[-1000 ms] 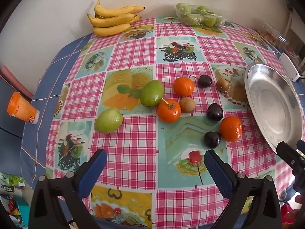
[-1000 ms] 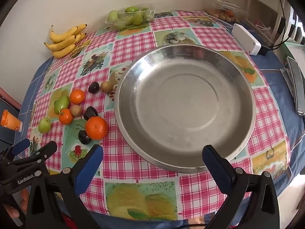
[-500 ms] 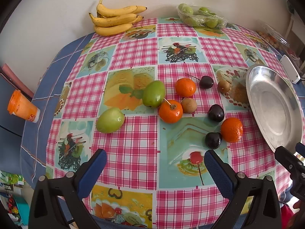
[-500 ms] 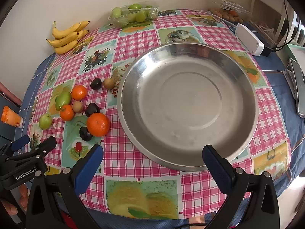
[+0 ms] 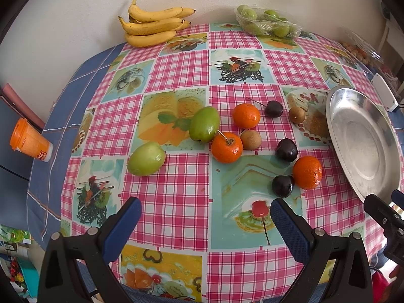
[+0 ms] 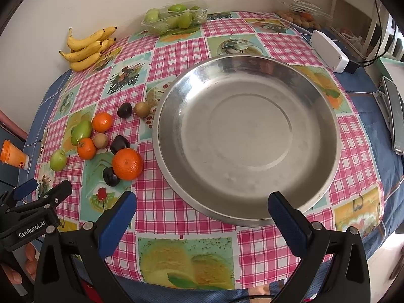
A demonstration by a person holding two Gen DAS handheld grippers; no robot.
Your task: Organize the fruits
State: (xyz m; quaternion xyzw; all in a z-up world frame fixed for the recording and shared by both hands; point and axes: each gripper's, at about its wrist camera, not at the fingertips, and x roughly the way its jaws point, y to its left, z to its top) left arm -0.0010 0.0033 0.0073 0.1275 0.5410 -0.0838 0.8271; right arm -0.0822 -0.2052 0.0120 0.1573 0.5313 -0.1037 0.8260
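Loose fruit lies left of a large empty metal plate (image 6: 247, 139): two green fruits (image 5: 204, 123), three oranges (image 5: 226, 147), three dark cherries (image 5: 286, 150) and two brown kiwi-like fruits (image 5: 250, 139). My left gripper (image 5: 204, 209) is open above the near tablecloth, short of the fruit and holding nothing. My right gripper (image 6: 202, 198) is open at the plate's near rim, also holding nothing. In the right wrist view, the nearest orange (image 6: 127, 164) touches a cherry (image 6: 110, 176), and the left gripper (image 6: 43, 188) shows at the left edge.
A bunch of bananas (image 5: 154, 25) and a wrapped tray of green fruit (image 5: 267, 22) sit by the far wall. An orange cup (image 5: 30, 139) stands off the table's left side. A white box (image 6: 328, 50), a clear container (image 6: 298, 12) and a flat dark device (image 6: 394, 116) lie to the right.
Both views shifted only slightly as the hand-held grippers drifted. No fruit moved, and both grippers stayed open.
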